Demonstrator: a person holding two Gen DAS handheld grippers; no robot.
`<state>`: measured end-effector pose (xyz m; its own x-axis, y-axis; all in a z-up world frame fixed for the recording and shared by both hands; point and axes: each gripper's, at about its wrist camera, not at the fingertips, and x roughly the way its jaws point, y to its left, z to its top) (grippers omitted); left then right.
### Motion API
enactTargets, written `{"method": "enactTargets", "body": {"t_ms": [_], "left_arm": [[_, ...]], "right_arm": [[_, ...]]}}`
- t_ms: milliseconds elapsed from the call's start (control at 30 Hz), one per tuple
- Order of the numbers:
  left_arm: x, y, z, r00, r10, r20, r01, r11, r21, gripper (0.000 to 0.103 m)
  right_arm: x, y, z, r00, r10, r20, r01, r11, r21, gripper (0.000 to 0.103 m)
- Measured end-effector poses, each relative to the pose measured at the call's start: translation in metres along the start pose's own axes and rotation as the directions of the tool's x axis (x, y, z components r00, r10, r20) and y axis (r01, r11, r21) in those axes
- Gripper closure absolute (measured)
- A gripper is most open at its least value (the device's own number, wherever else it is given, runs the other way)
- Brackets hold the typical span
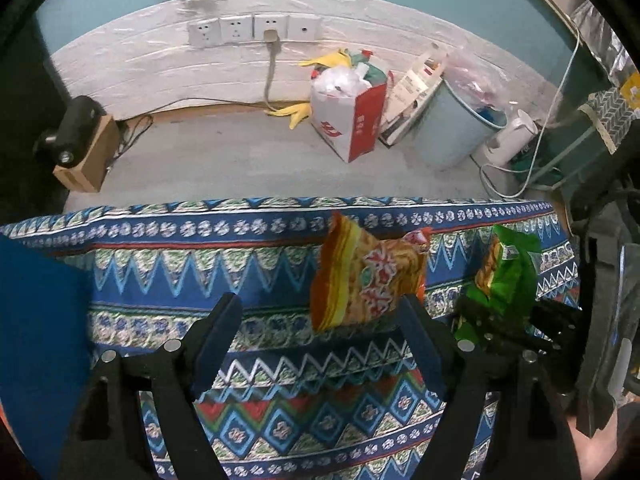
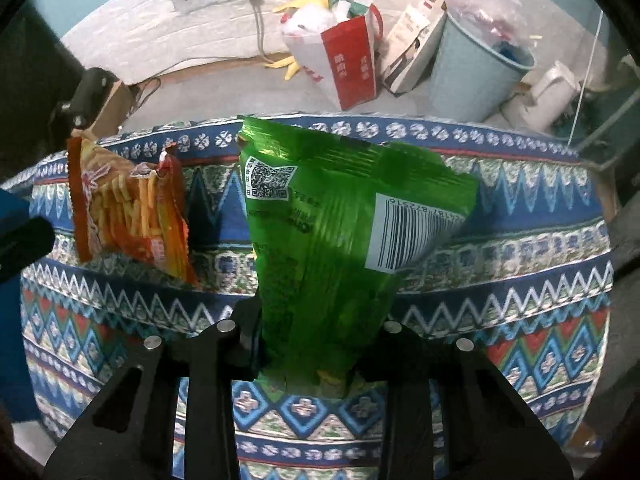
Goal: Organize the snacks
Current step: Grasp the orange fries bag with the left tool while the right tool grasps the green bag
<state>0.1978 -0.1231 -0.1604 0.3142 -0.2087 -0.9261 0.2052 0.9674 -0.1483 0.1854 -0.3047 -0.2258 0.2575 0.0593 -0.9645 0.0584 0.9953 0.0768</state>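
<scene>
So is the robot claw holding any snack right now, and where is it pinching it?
Yes. The right gripper pinches the green snack bag at its bottom end. The left gripper is open, holding nothing.

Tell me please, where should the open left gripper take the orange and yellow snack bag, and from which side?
Grip the crimped bottom edge of the orange and yellow snack bag, coming from above. The bag lies flat on the patterned cloth, puffed in the middle, and that thin edge lies nearest the left gripper, whose jaws stand open and empty.
</scene>
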Motion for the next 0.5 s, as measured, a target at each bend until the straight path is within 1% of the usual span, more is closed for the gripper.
{"method": "enactTargets", "body": {"t_ms": [133, 300, 500], "left_arm": [[0.012, -0.008, 0.009, 1.000, -0.001, 0.000, 0.001, 1.000, 0.002, 0.021], [0.029, -0.018, 0.015, 0.999, -0.038, -0.011, 0.038, 0.999, -0.015, 0.021], [0.047, -0.032, 0.014, 0.999, -0.029, -0.026, 0.029, 1.000, 0.001, 0.021]], "right_arm": [[-0.008, -0.008, -0.001, 1.000, -0.021, 0.022, 0.022, 1.000, -0.010, 0.072], [-0.016, -0.019, 0.004, 0.998, -0.032, 0.048, 0.032, 0.999, 0.002, 0.072], [-0.024, -0.022, 0.008, 0.997, -0.035, 0.070, 0.034, 0.999, 0.010, 0.072]]}}
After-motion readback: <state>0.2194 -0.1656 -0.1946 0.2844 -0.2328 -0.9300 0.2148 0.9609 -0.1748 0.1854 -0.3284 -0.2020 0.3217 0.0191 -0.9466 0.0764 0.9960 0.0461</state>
